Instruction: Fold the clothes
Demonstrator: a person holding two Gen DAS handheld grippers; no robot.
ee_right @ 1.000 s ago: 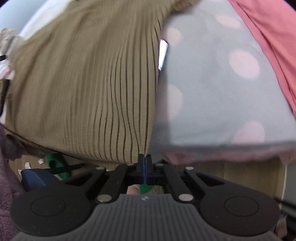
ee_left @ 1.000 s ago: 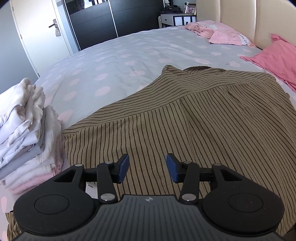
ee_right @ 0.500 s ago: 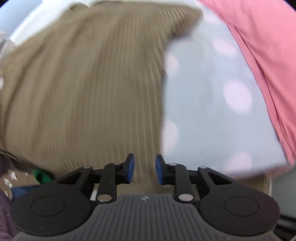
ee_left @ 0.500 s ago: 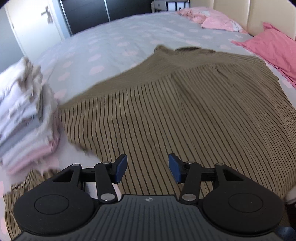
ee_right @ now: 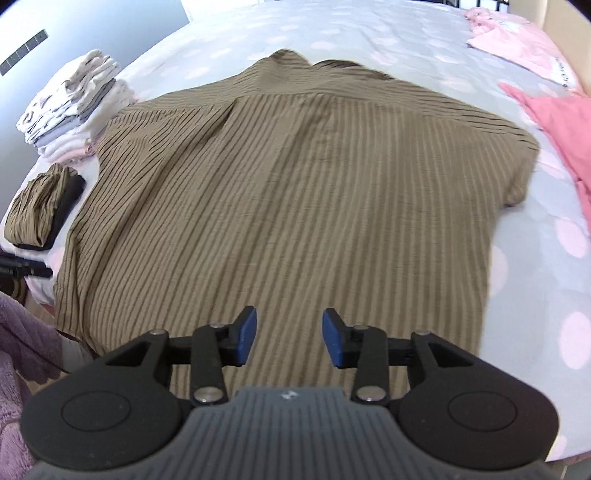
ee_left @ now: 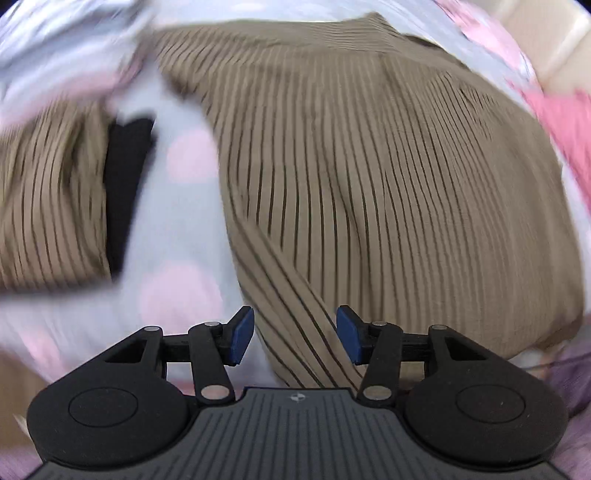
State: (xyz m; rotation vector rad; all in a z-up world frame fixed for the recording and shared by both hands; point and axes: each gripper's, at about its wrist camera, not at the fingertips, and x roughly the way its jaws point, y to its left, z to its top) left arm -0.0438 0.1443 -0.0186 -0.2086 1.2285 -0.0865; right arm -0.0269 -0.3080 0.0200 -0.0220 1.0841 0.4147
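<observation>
A tan shirt with dark stripes (ee_right: 295, 177) lies spread flat on the dotted grey bedcover (ee_right: 369, 29), collar at the far side. My right gripper (ee_right: 288, 339) hovers over the shirt's near hem. Its jaws are opening, with nothing between the blue pads. The left wrist view is blurred. There my left gripper (ee_left: 295, 338) points steeply down over the left side edge of the shirt (ee_left: 369, 184). It is open, and the cloth lies below the pads without touching them.
A stack of folded pale clothes (ee_right: 70, 107) sits at the far left. A small folded striped piece on something black (ee_right: 40, 206) lies nearer. Pink garments (ee_right: 561, 125) lie on the right. Purple fleece (ee_right: 22, 332) hangs past the bed's near left edge.
My right gripper, shut at the shirt's near edge, has opened and lifted back. My left gripper has swung down and over to the shirt's left edge.
</observation>
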